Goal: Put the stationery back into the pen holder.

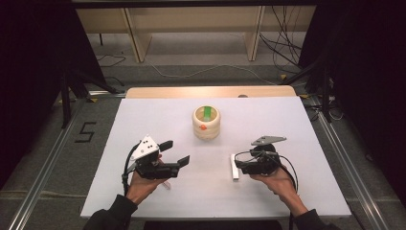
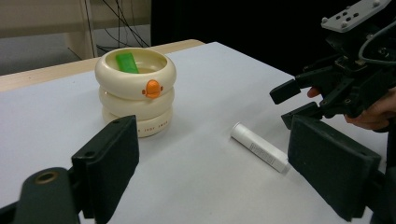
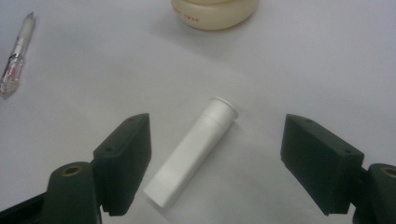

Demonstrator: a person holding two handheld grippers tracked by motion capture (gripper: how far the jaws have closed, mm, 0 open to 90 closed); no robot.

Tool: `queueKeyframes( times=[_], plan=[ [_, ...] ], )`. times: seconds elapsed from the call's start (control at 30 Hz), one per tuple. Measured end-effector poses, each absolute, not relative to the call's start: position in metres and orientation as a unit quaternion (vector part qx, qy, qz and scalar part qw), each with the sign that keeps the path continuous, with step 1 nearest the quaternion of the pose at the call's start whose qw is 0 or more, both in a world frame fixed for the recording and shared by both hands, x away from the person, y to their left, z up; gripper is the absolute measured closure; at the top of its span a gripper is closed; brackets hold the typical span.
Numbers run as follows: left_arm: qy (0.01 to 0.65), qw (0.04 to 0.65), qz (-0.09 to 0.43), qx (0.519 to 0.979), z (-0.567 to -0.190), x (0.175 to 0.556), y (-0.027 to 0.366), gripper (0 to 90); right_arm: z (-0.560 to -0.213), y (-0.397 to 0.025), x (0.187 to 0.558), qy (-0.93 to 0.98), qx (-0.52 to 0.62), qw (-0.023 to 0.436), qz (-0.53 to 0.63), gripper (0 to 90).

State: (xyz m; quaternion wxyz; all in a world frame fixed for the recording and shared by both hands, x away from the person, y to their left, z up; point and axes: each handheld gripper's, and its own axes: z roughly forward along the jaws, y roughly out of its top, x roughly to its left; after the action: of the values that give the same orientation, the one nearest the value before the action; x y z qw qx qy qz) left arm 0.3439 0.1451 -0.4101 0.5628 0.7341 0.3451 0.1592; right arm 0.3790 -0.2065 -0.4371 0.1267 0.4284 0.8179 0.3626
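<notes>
A white tube (image 1: 234, 166) lies on the white table (image 1: 143, 115) at front right. My right gripper (image 1: 239, 165) hovers over it, open. In the right gripper view the white tube (image 3: 191, 156) lies between the spread jaws of the right gripper (image 3: 215, 163), touching neither. My left gripper (image 1: 174, 152) is open and holds nothing, left of the tube. From the left gripper view, the left gripper (image 2: 210, 172) faces the tube (image 2: 260, 147) and the right gripper (image 2: 294, 102). A cream ringed pot (image 1: 207, 122) with an orange beak holds a green piece (image 2: 127, 62).
A clear pen (image 3: 17, 53) lies on the table near the left hand, partly under it in the high view as the pen (image 1: 166, 184). Beyond the table's far wooden edge (image 1: 210, 91) are floor cables and shelving legs.
</notes>
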Motion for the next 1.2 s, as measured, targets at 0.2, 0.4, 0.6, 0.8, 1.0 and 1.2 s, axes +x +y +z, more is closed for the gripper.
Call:
queueKeyframes(
  times=[0.2, 0.4, 0.6, 0.8, 1.0, 1.2],
  plan=[
    [0.343, 0.563, 0.162, 0.734, -0.412, 0.34, 0.146, 16.3, -0.44, -0.2, 0.387, 0.827, 0.43, 0.123, 0.342, 26.3],
    [0.342, 0.564, 0.167, 0.733, -0.415, 0.336, 0.147, 16.2, -0.44, -0.193, 0.392, 0.836, 0.431, 0.116, 0.318, 27.2],
    [0.343, 0.563, 0.169, 0.732, -0.417, 0.333, 0.15, 15.9, -0.443, -0.187, 0.399, 0.838, 0.447, 0.103, 0.294, 28.8],
    [0.347, 0.563, 0.166, 0.731, -0.417, 0.33, 0.154, 15.8, -0.449, -0.183, 0.404, 0.844, 0.448, 0.099, 0.278, 29.4],
    [0.347, 0.564, 0.168, 0.73, -0.418, 0.328, 0.156, 15.8, -0.454, -0.177, 0.408, 0.848, 0.448, 0.093, 0.267, 31.3],
    [0.348, 0.566, 0.168, 0.728, -0.42, 0.327, 0.156, 15.8, -0.459, -0.169, 0.41, 0.854, 0.451, 0.084, 0.245, 33.0]
  ],
)
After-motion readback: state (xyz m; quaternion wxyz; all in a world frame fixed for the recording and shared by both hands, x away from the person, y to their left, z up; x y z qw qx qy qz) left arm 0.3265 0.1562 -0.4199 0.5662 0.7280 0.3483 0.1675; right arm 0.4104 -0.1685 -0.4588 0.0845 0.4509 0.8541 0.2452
